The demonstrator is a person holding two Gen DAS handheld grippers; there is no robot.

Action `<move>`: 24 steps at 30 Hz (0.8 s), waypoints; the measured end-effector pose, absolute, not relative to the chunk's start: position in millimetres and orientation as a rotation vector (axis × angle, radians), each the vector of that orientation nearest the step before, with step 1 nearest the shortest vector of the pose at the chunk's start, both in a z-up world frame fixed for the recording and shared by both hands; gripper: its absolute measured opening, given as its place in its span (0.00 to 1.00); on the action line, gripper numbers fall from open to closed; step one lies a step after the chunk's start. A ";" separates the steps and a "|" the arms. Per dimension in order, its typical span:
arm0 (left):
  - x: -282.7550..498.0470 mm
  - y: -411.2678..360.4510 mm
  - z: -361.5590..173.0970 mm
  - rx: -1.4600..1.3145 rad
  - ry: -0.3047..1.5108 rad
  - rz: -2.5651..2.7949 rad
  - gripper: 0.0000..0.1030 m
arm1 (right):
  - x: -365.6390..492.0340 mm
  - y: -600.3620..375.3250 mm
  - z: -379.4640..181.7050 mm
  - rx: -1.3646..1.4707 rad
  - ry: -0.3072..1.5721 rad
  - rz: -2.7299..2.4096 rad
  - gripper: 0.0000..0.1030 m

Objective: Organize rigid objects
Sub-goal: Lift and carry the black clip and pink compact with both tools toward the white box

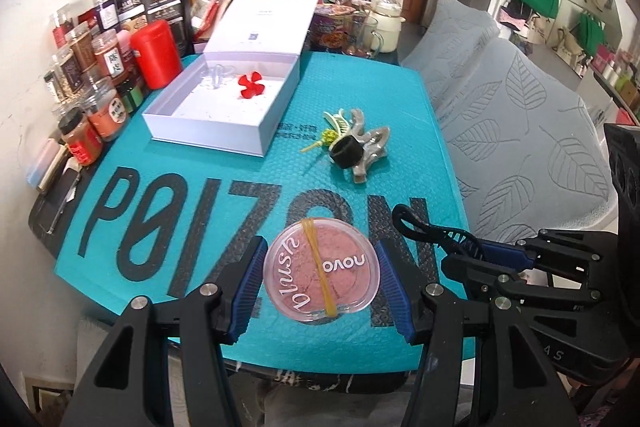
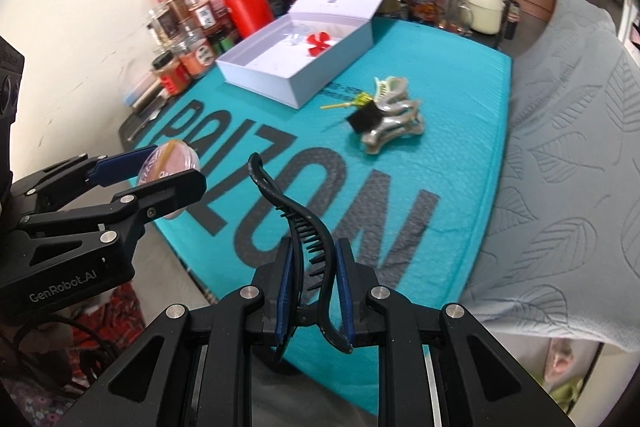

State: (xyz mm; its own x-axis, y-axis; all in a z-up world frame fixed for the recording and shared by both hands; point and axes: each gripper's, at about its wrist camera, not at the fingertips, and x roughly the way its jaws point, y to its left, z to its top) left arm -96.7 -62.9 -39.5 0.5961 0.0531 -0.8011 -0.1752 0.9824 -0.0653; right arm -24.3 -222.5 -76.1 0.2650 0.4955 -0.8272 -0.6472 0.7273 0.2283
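Observation:
My left gripper is shut on a round pink blush compact with a yellow rubber band around it, held above the near part of the teal mat; the compact also shows in the right wrist view. My right gripper is shut on a black hair clip, also seen in the left wrist view. An open lilac box at the far left of the mat holds a red flower clip and a clear clip. A pile of hair clips and a black band lies right of the box.
Spice jars and a red canister line the wall at the left. Cups, a noodle bowl and a cream kettle stand behind the mat. A grey quilted sofa runs along the right edge.

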 end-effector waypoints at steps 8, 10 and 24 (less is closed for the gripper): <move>-95.0 -31.6 -26.5 -0.149 0.892 0.180 0.54 | -19.8 -191.6 -68.6 -0.182 1.039 0.840 0.19; -92.0 -23.6 -24.7 -0.149 0.890 0.185 0.54 | -18.1 -182.6 -67.2 -0.186 1.040 0.849 0.19; -56.1 35.2 -13.6 -0.126 0.882 0.152 0.54 | 5.8 -114.3 -53.1 -0.186 1.029 0.856 0.19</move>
State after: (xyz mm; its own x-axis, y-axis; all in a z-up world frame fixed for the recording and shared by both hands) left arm -56.1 35.2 -13.6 0.6262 0.0803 -0.7755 -0.1842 0.9818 -0.0471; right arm 5.8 -114.3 -53.1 0.2328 0.5364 -0.8112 -0.7000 0.6715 0.2432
